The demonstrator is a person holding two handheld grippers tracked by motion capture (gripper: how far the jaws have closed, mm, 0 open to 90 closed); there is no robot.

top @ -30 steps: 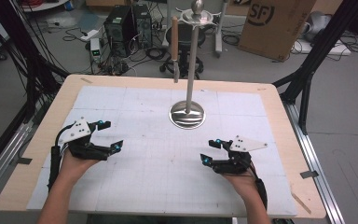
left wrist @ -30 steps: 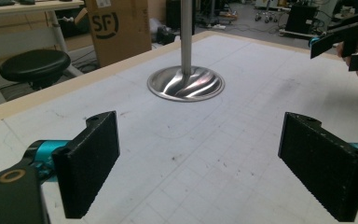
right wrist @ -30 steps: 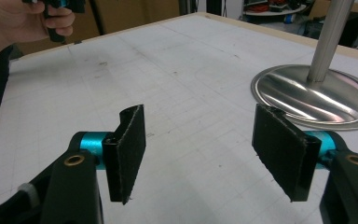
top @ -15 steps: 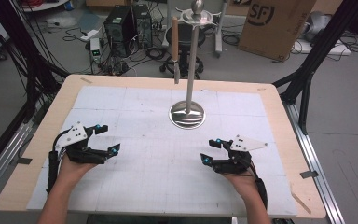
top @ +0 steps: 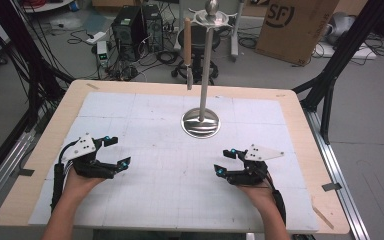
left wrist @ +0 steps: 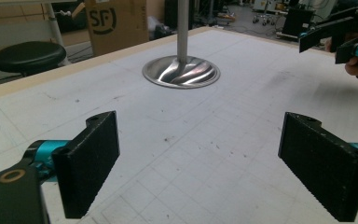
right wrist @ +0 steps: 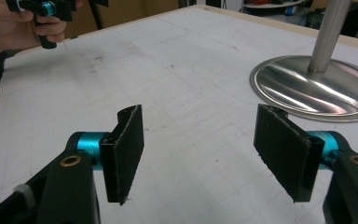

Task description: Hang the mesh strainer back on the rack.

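Note:
A steel stand (top: 200, 123) with a round base and a tall pole rises at the middle back of the white gridded mat (top: 155, 200). From a hook at its top hangs a utensil (top: 187, 45) with a wooden handle. My left gripper (top: 118, 152) rests low over the mat at the left, open, with nothing between its wide-set jaws (left wrist: 205, 163). Level with it at the right, my right gripper (top: 224, 162) is also open and empty (right wrist: 200, 149). The stand's base (left wrist: 181, 72) (right wrist: 312, 88) lies ahead of both.
The mat covers a wooden table (top: 300, 100) with bare edges. On the floor beyond it are computer towers (top: 135, 25), cables, a black stool (top: 202, 35) and a cardboard box (top: 295, 25). Black frame legs (top: 330, 90) flank the table.
My left gripper has slipped a little toward the near edge. The right gripper and the stand stay where they were.

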